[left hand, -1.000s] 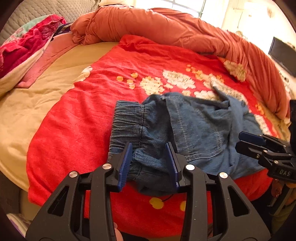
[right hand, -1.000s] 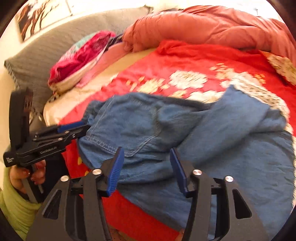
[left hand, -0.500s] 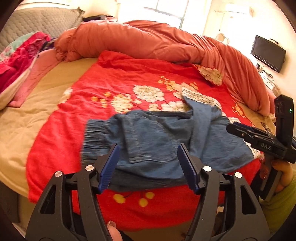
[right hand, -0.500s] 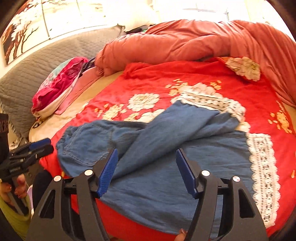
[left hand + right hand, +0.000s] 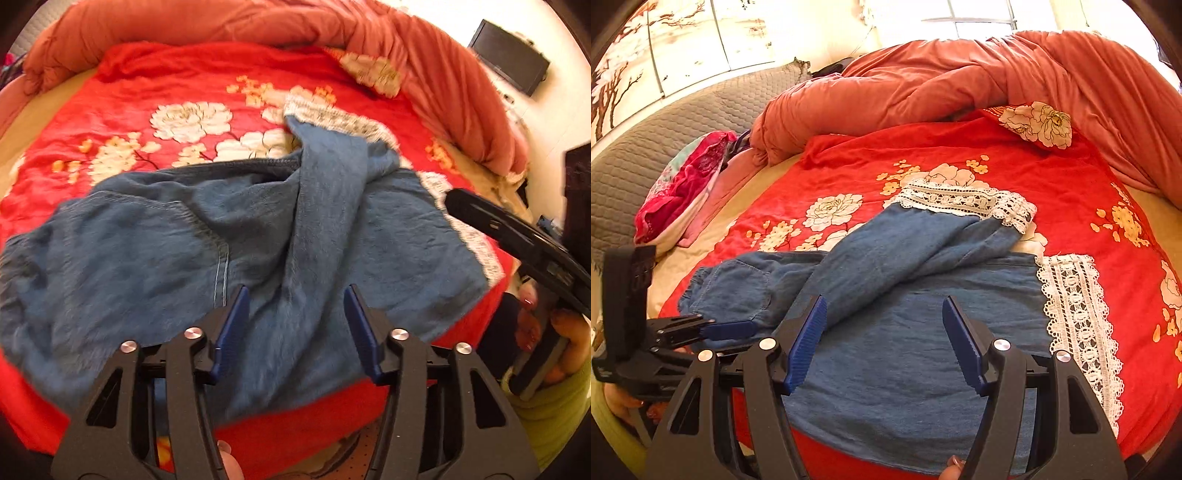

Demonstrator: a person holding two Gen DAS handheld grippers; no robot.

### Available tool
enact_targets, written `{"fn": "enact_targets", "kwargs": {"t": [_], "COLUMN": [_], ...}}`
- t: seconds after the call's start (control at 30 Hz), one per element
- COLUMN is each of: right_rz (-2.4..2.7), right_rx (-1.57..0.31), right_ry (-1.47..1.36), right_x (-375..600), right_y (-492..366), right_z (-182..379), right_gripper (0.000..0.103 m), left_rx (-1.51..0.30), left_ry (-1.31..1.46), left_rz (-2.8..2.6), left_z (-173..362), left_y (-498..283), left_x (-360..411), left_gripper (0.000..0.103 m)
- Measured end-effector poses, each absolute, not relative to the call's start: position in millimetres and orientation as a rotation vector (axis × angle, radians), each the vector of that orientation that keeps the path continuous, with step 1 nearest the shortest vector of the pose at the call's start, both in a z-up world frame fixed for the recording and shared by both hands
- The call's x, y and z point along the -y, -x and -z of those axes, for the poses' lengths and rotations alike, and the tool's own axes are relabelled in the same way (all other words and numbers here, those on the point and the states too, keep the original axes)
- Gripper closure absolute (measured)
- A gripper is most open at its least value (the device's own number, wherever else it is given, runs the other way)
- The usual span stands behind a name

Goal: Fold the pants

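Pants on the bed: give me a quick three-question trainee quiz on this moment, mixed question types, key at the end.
1. True or false: one leg of the pants lies crossed over the other.
2. What trims the leg hems?
A. white lace
B. black zips
C. red ribbon
3. Fill in: the right gripper holds ______.

Key
1. True. The upper leg runs slantwise over the flat leg on the red blanket.
2. A. The lace edges both hems.
3. Nothing. Its jaws stand open above the denim. The left gripper grips nothing either; its jaws are closing, with denim behind the gap.
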State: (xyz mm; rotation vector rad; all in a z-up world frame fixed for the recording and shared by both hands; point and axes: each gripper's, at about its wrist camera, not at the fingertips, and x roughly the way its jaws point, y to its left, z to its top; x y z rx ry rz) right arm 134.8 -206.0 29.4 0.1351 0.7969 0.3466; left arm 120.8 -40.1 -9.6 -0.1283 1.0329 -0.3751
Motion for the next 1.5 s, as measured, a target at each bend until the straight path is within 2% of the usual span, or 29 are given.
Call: {"fn": "enact_targets", "kwargs": {"t": [0.17,0.33,0.43,0.77,0.83,0.97,1.0,1.07,1.1,1.13,1.17,1.2,1.33,1.5], "right_rz": [-0.347,-0.335,-0.337,-0.248,-0.199,-0.104,-0.101,-0.086,-0.09,-0.13,-0.147,-0.157,-0.167,-0.157], "right_rx": [-0.812,-0.834,-0.858,-1.028,-1.06,-1.113,-1.113,-1.118,-1.114,-1.101,-1.094,-1.083,-0.995,-0.91], "right_ry": [-0.117,-0.038,0.018,0.124,0.138,0.12,0.107,0.078,0.075,0.056,0.043,0.035,0.001,-0.171], "right_x": [203,193,182,126,118,116,118,126,128,132,135,139,164,225], "right_y": [-145,-175,-203,-340,-362,-395,-398,-406,-407,-406,-404,-401,-373,-327], "right_z": [-25,-27,-29,9,21,41,43,48,49,48,46,43,16,-17], "right_gripper": [0.039,0.039,0.039,0.034,0.029,0.029,0.032,0.051,0.066,0.077,0.081,0.095,0.095,0.095], "left_rx": [-1.058,-1.043,-1.03,-0.99,-0.995,-0.99,-0.989,-0.994,-0.997,-0.997,-0.997,-0.995,-0.987,-0.968], "left_ry": [0.138,0.205,0.231,0.242,0.249,0.253,0.253,0.26,0.264,0.266,0.269,0.273,0.286,0.28], "left_rz": [0.401,0.526,0.581,0.65,0.651,0.654,0.653,0.652,0.655,0.653,0.653,0.656,0.649,0.633], "left_z": [15,20,26,29,32,32,33,34,34,34,35,34,35,35], "left_y": [-150,-155,-151,-149,-151,-156,-159,-164,-165,-166,-167,-168,-170,-170], "left_x": [49,59,62,60,59,59,59,57,56,55,53,51,43,35], "left_gripper": [0.073,0.074,0.08,0.081,0.081,0.081,0.081,0.081,0.081,0.081,0.081,0.081,0.081,0.079]}}
